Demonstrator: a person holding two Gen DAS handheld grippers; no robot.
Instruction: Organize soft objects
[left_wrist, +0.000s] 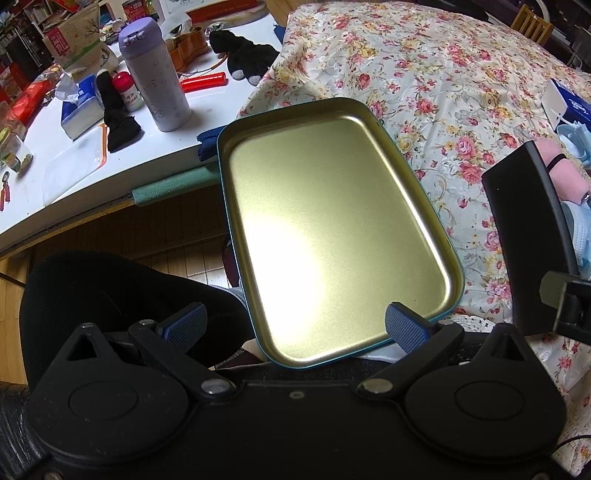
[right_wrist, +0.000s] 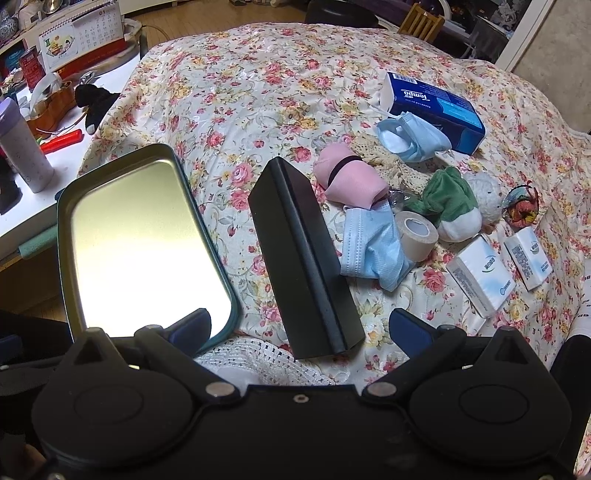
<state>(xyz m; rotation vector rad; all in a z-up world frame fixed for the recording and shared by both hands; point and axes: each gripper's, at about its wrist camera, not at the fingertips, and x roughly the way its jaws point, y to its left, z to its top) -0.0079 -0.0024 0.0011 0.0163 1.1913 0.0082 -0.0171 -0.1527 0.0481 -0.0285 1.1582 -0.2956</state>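
A shallow tin tray (left_wrist: 325, 221), gold inside with a teal rim, lies empty on the flowered cloth (left_wrist: 443, 92), its near corner between the spread fingers of my left gripper (left_wrist: 295, 326). That gripper is open and holds nothing. My right gripper (right_wrist: 301, 330) is open too, just short of a black box (right_wrist: 303, 258) beside the tray (right_wrist: 140, 236). Beyond the box lie a pink rolled cloth (right_wrist: 347, 177), two blue face masks (right_wrist: 373, 251) (right_wrist: 410, 136), a green plush (right_wrist: 450, 199) and a white plush (right_wrist: 484, 195).
A tape roll (right_wrist: 417, 229), two tissue packs (right_wrist: 480, 280) (right_wrist: 528, 254) and a blue tissue box (right_wrist: 436, 107) lie among the soft things. A white lace doily (right_wrist: 258, 358) lies under my right gripper. The cluttered white table (left_wrist: 44, 184) on the left holds a purple bottle (left_wrist: 155, 74).
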